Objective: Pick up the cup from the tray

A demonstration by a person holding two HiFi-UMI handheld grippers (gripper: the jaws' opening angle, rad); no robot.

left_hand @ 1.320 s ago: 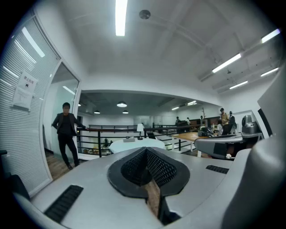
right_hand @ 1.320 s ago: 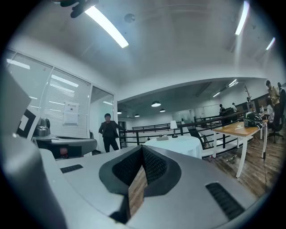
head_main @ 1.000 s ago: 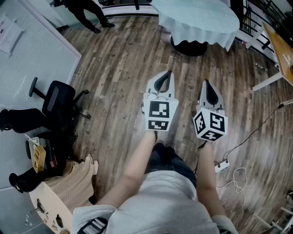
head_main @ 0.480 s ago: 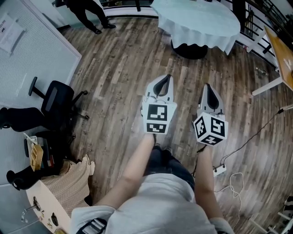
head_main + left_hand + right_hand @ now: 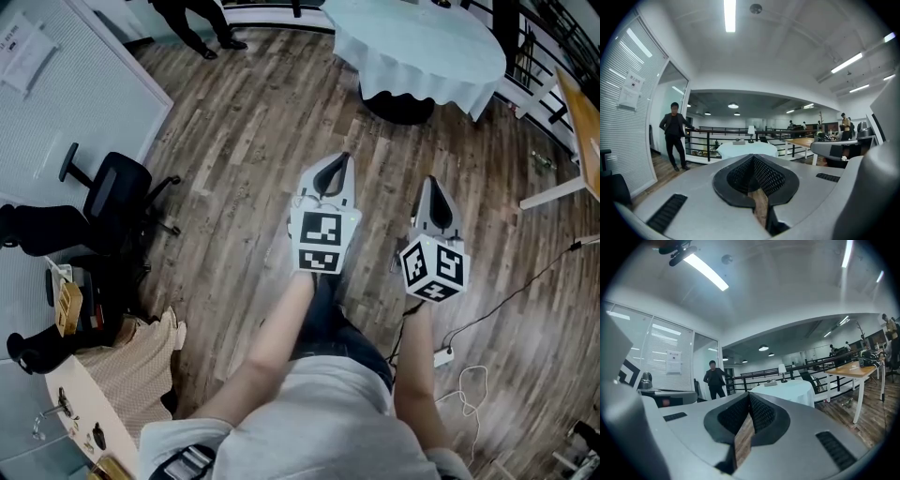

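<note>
Two-handed: holding grippers shut and empty, aiming at round table [image 5: 422,47]

Holding left gripper [image 5: 341,161] and right gripper [image 5: 429,183] side by side over wooden floor [image 5: 244,141], near each other, not touching, tips aiming toward the white-clothed table, well apart from it. Showing left jaws pressed together in left gripper view, nothing between the pads, just floor through the slit behind. Showing right jaws together and empty likewise in right gripper view. Catching the table ahead past both tips, bearing a small lamp [image 5: 751,132] and a flat thing [image 5: 738,142] just beside it; failing to tell whether tray, failing to make out cup in any view. Noting black office chair [image 5: 117,202] at left of head view, person in dark clothes [image 5: 673,133] standing by black railing [image 5: 705,136].
</note>
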